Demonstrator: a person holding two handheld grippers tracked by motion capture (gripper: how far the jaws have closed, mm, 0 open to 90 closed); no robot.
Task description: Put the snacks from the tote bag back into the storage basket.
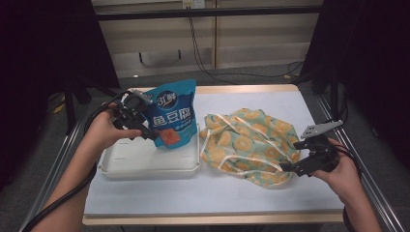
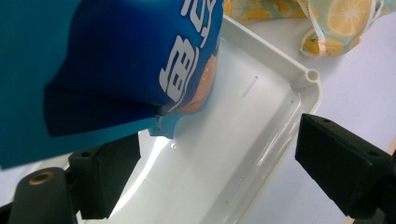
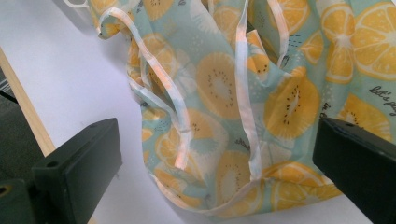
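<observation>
Black jaws frame the fruit-print bag [image 3: 261, 93]; overhead, blue pouch [image 1: 170, 116] over white tray [image 1: 145, 166].

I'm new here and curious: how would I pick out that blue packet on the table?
On the pale table, find the white tray at the left. The blue packet stands at its far right corner, beside the left gripper; it alone is glossy blue with white lettering, unlike the orange-print cloth bag.

On the table [image 1: 212, 193] a tray [image 1: 145, 166] lies to the left; a pouch [image 1: 171, 113] stands upright in it, toward its right end; just right of the tray lies a crumpled cloth bag [image 1: 246, 142]; the left gripper [image 1: 140, 126] sits at the pouch's left side; the right gripper [image 1: 296, 155] at the bag's right edge.
</observation>
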